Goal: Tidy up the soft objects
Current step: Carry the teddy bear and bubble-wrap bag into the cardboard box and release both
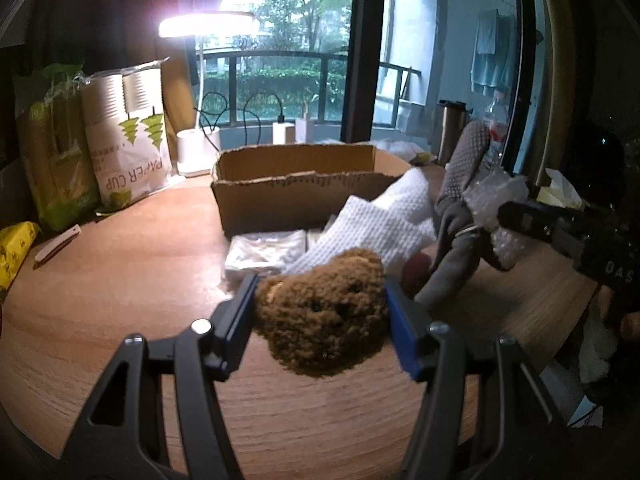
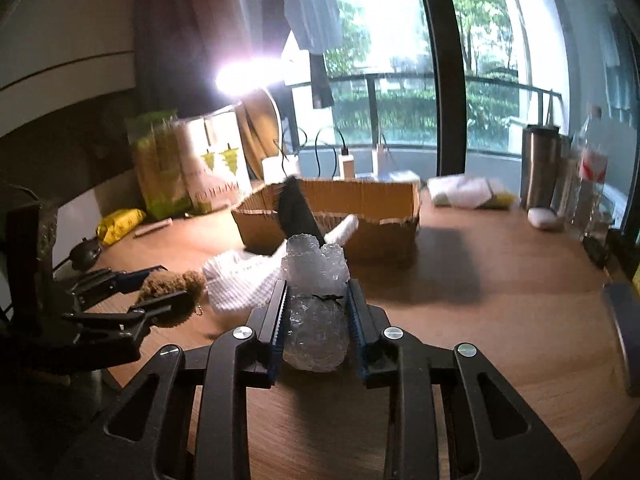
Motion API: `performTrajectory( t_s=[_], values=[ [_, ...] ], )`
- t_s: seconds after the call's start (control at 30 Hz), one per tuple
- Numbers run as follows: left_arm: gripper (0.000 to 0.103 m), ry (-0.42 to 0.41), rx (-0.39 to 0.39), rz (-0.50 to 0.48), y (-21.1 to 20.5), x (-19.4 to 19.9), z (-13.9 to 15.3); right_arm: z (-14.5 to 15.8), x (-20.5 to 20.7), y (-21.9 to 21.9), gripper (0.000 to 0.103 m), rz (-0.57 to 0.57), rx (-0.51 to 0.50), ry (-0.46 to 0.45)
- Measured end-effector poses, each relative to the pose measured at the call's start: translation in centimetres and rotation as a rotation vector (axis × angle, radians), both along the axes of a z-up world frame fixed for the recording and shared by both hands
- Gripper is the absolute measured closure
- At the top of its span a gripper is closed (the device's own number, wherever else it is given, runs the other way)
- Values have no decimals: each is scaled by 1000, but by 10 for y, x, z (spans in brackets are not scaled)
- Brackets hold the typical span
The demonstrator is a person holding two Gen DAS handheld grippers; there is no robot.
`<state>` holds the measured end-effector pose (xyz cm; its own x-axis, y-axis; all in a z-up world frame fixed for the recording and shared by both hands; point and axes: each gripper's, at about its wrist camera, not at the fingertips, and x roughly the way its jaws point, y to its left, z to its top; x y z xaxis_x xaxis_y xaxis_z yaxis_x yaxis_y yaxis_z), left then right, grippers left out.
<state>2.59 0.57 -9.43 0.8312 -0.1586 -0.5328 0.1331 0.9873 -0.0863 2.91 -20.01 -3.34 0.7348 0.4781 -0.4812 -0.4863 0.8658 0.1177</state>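
In the left wrist view my left gripper (image 1: 320, 282) is shut on a brown plush toy (image 1: 324, 320), held just above the wooden table (image 1: 120, 300). My right gripper (image 2: 317, 286) is shut on a wad of bubble wrap (image 2: 314, 264), lifted off the table. A grey dotted glove (image 1: 456, 236) hangs against that wad, its cuff pointing up; whether the pads also clamp it I cannot tell. A white waffle cloth (image 1: 376, 224) leans over the front wall of an open cardboard box (image 1: 280, 200). The right wrist view shows the left gripper (image 2: 172, 286) with the plush (image 2: 188, 280) at the left.
A flat plastic packet (image 1: 268, 252) lies before the box. Paper-cup bags (image 1: 128, 140), a yellow packet (image 1: 14, 252) and a lit lamp (image 1: 200, 148) stand at the back left. A steel tumbler (image 2: 540, 164), a bottle (image 2: 588, 184) and a white case (image 2: 542, 218) sit at the back right.
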Motion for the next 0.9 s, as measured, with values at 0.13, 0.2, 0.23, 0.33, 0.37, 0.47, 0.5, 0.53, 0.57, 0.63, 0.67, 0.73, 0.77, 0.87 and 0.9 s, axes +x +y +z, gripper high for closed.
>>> performTrajectory(
  t_s=[0.13, 0.2, 0.23, 0.33, 0.37, 0.47, 0.5, 0.53, 0.57, 0.63, 0.67, 0.73, 0.77, 0.87, 0.9],
  values=[
    [42, -22, -3, 4, 2, -2, 7, 11, -2, 2, 73, 7, 3, -33],
    [42, -31, -9, 4, 3, -2, 10, 16, -3, 2, 73, 6, 1, -57],
    [42, -37, -11, 4, 3, -2, 13, 19, -4, 2, 73, 6, 3, -73],
    [42, -50, -13, 1, 3, -2, 18, 23, 0, 2, 73, -17, -28, -95],
    [42, -51, -16, -2, 2, -2, 18, 18, 6, 0, 73, -36, -42, -83],
    [42, -54, -23, -14, -1, 0, 20, 6, 15, -12, 73, -69, -39, -35],
    [42, -53, -26, -19, -3, 2, 20, 2, 17, -16, 73, -81, -44, -23],
    [42, -50, -29, -29, -5, 4, 20, -2, 19, -18, 73, -90, -49, -11],
    [42, -49, -30, -37, -9, 6, 20, -6, 20, -22, 73, -99, -55, 2],
    [42, -45, -24, -62, -19, 11, 18, -16, 23, -28, 73, -121, -67, 28],
    [42, -44, -22, -73, -24, 12, 18, -20, 24, -31, 73, -133, -77, 39],
    [42, -35, -18, -99, -36, 17, 15, -29, 27, -36, 73, -154, -96, 65],
    [42, -31, -16, -111, -41, 20, 14, -33, 29, -40, 73, -164, -96, 79],
    [42, -14, -10, -148, -60, 28, 10, -43, 32, -52, 73, -181, -83, 110],
    [42, -10, -7, -159, -66, 31, 8, -45, 32, -54, 73, -182, -79, 114]
  ],
)
